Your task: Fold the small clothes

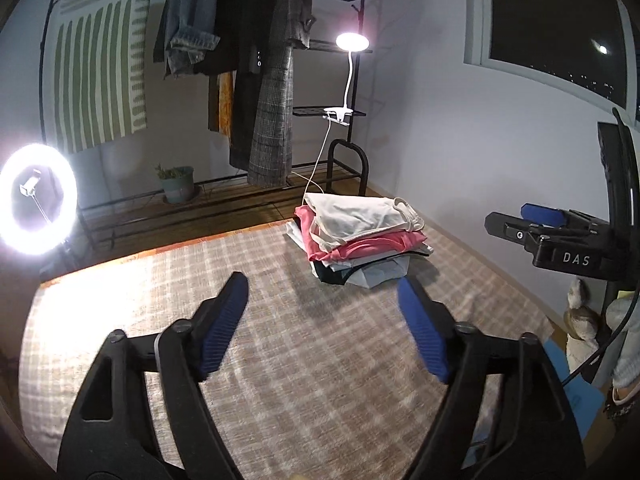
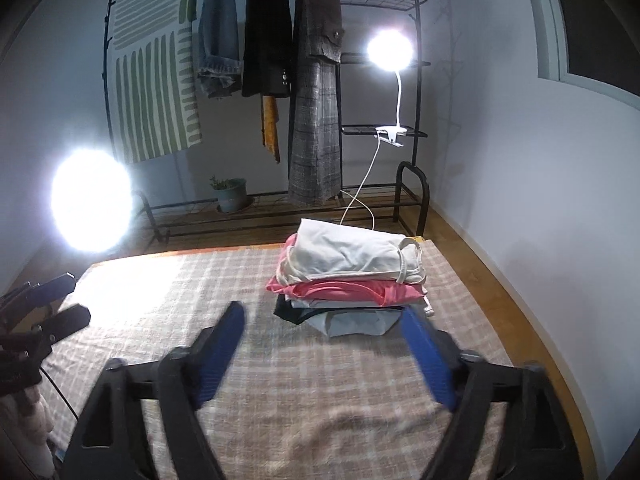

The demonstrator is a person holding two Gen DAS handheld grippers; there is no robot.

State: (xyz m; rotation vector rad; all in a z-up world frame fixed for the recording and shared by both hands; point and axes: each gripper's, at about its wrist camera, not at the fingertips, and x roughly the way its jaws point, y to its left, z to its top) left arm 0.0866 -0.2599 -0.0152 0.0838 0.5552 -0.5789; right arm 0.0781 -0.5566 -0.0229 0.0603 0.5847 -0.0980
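Note:
A stack of folded small clothes (image 1: 360,236) sits at the far right of a checked rug (image 1: 280,340). A cream garment (image 2: 348,256) lies on top, a pink one (image 2: 344,292) under it, then white, dark and pale blue pieces. My left gripper (image 1: 322,292) is open and empty, held above the rug short of the stack. My right gripper (image 2: 322,320) is open and empty, just in front of the stack. The right gripper also shows at the right edge of the left wrist view (image 1: 548,224). The left gripper shows at the left edge of the right wrist view (image 2: 48,300).
A black clothes rack (image 2: 408,184) with hanging coats and jeans stands behind the rug. A clip lamp (image 2: 390,50) and a ring light (image 1: 36,200) shine brightly. A potted plant (image 2: 230,196) sits on the rack's base. A white wall and window are at right.

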